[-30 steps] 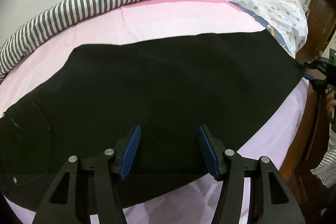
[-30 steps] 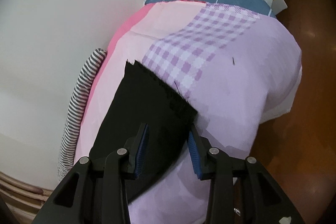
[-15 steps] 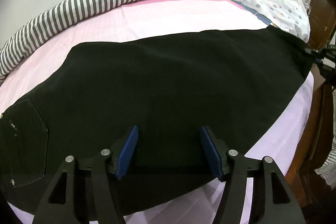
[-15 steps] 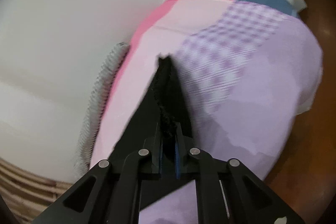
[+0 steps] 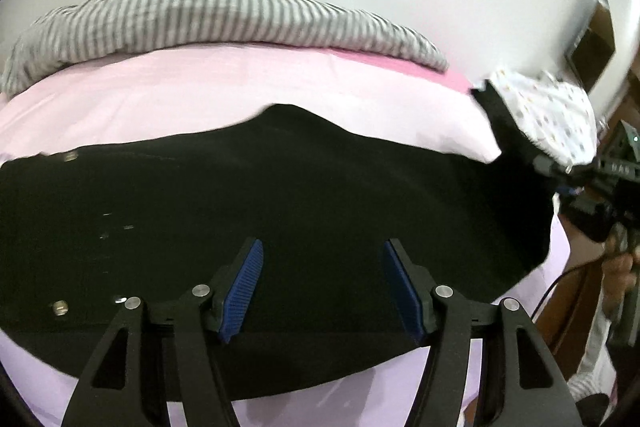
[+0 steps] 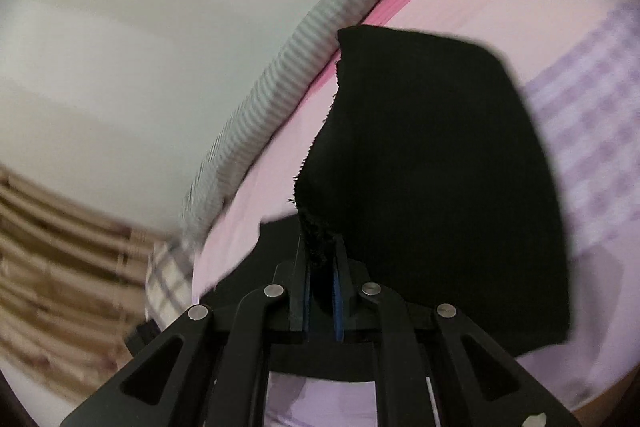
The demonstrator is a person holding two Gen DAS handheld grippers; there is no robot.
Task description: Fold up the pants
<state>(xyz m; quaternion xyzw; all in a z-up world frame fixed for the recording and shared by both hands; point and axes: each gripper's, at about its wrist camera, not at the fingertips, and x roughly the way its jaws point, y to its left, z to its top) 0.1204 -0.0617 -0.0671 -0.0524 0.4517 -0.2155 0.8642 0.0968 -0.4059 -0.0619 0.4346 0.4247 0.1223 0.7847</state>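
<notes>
The black pants [image 5: 280, 195] lie across a pink bed sheet [image 5: 224, 95]. My left gripper [image 5: 322, 287] is open and hovers over the near edge of the pants, holding nothing. My right gripper [image 6: 322, 279] is shut on the frayed hem of the pant leg [image 6: 432, 167] and lifts it off the bed, so the leg end hangs raised. In the left wrist view the right gripper [image 5: 560, 171] shows at the far right with the lifted hem [image 5: 500, 115].
A grey striped bolster [image 5: 208, 19] lies along the wall at the back of the bed. A dotted white pillow [image 5: 552, 115] sits at the right end. The bed's lilac checked part [image 6: 592, 147] lies right of the leg. Wooden furniture stands at the far right.
My right gripper closed on the pant hem and has lifted it up and toward the waist end. My left gripper moved along the pants toward the waist and stayed open.
</notes>
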